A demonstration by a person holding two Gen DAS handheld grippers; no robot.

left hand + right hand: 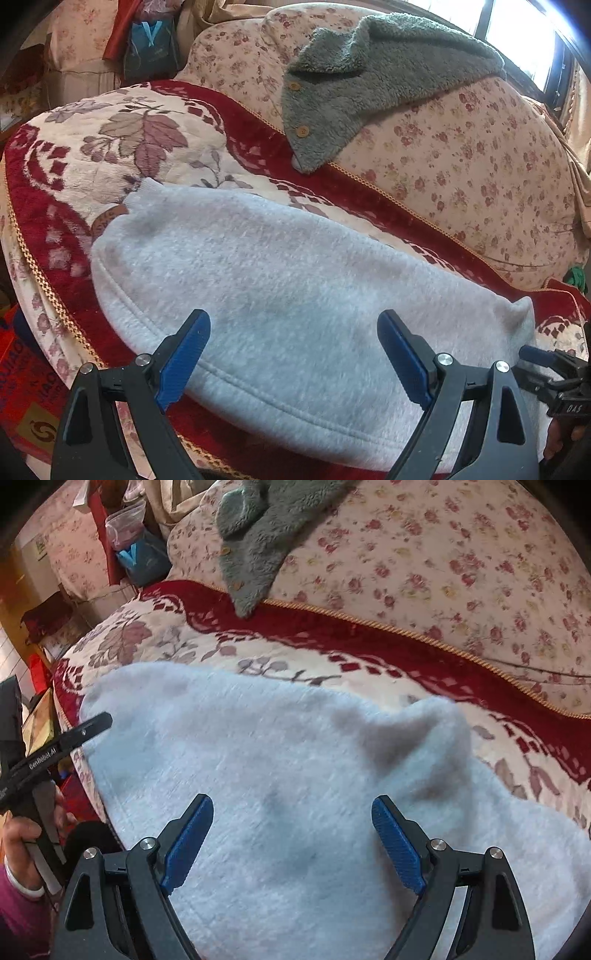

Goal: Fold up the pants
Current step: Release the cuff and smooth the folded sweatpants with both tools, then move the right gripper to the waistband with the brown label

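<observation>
One pair of grey pants (295,295) lies on the sofa (480,166); one green jacket (369,74) behind. Two grippers, left (293,354) and right (291,834), hover wide open, holding nothing.

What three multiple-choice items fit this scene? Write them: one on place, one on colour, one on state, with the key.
1. Where do the light grey pants lie?
A. on the red floral blanket
B. on the floor
C. in a basket

2. What colour is the fleece jacket on the cushion?
A. yellow
B. grey-green
C. black

3. How is the left gripper?
A. shut on the pants
B. open
C. holding a button

Key: A, blanket shows around the pants; B, its pile is grey-green; B, its blue fingers stand wide apart, like the right gripper.
</observation>
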